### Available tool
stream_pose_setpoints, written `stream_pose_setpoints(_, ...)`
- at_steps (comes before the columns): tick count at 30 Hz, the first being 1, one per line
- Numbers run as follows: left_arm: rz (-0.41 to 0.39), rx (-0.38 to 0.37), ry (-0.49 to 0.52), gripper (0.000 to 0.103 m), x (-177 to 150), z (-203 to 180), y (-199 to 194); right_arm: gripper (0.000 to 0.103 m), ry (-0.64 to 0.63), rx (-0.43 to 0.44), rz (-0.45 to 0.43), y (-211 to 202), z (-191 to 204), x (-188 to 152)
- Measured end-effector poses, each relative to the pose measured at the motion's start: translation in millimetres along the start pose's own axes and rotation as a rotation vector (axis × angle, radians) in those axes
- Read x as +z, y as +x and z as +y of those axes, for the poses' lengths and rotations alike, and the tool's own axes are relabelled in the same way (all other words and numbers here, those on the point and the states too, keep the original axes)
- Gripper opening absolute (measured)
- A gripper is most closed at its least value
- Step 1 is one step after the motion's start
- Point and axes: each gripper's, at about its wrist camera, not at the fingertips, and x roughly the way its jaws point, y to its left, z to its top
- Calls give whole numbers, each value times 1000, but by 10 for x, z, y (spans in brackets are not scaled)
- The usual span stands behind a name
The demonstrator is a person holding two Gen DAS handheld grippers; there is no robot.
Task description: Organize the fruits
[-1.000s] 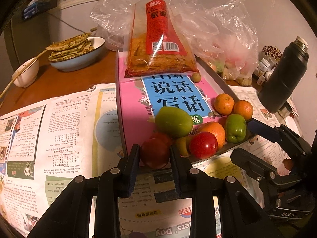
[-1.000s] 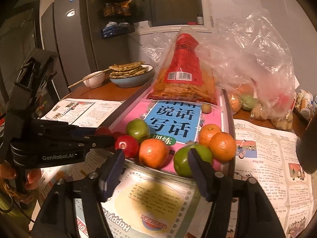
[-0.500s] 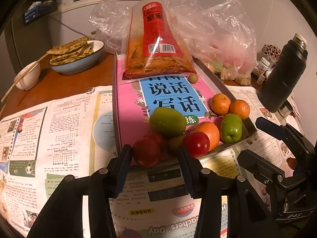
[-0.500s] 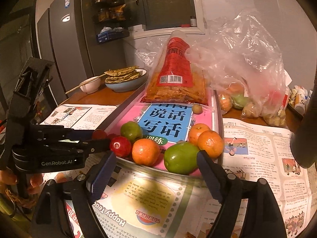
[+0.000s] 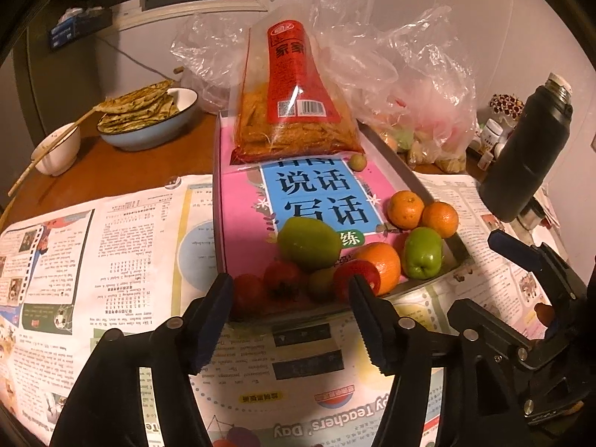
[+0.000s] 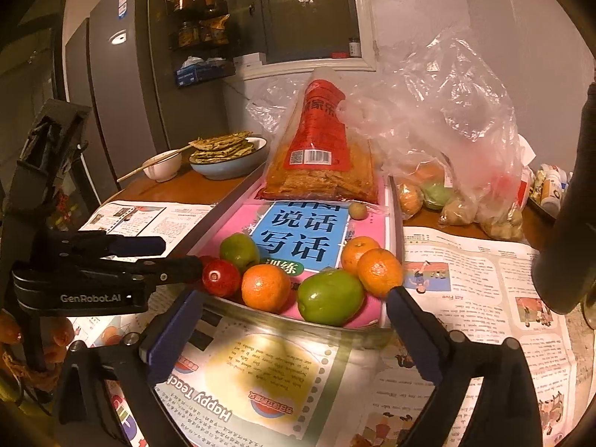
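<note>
Fruits: oranges (image 6: pixel 265 287), green fruits (image 6: pixel 330 297) and red fruits (image 5: pixel 249 293) heaped at the tray's (image 5: pixel 417 182) near end, likely grouped for sorting; left claw (image 5: pixel 290 320) opening, nothing pinched; right claw (image 6: pixel 294 329) opening wide, empty, facing tray

Your left gripper (image 5: pixel 288 301) is black plastic: two flat fingers (image 5: pixel 210 320) with dark blue pads, each on angular black linkage arms pinned by round silver screws. Seen from the right wrist view, its side carries white "GenRobot.AI" lettering. Your right gripper (image 6: pixel 294 326) is built the same way, with blue-padded fingers (image 6: pixel 411 329), black arms and silver screw heads at the joints; in the left wrist view its body shows more small screws and faint white markings, too small to read.
</note>
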Motion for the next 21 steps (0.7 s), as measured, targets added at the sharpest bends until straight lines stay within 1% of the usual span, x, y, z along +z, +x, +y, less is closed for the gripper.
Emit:
stream_pose_setpoints(2,-4,5,1,70,5,-16,-7,100,5,-6,-4,-13,-17,3)
stream_pose_setpoints(5,-11,10,-13,76,14,-11,-17,101,16,-14,-21,-51,-40,14)
stream_pose_setpoints(9,-46,42,-11,79,17,-34,-98,102,32,-26,-54,-111,-94,38)
stream_pose_setpoints(14,-104,58,-15,80,19,-95,-309,102,45,-51,-127,-281,-148,83)
stream_pose_setpoints(15,-115,69,-16,80,18,-109,-349,102,45,-51,-138,-317,-147,92)
stream_pose_setpoints(18,-158,133,-27,80,-8,-150,-466,102,59,-51,-175,-466,-148,127)
stream_pose_setpoints(20,-173,135,-41,80,-44,-179,-532,102,61,-63,-192,-578,-136,141)
stream_pose_setpoints(21,-178,124,-38,80,-69,-206,-563,102,60,-70,-194,-619,-134,139)
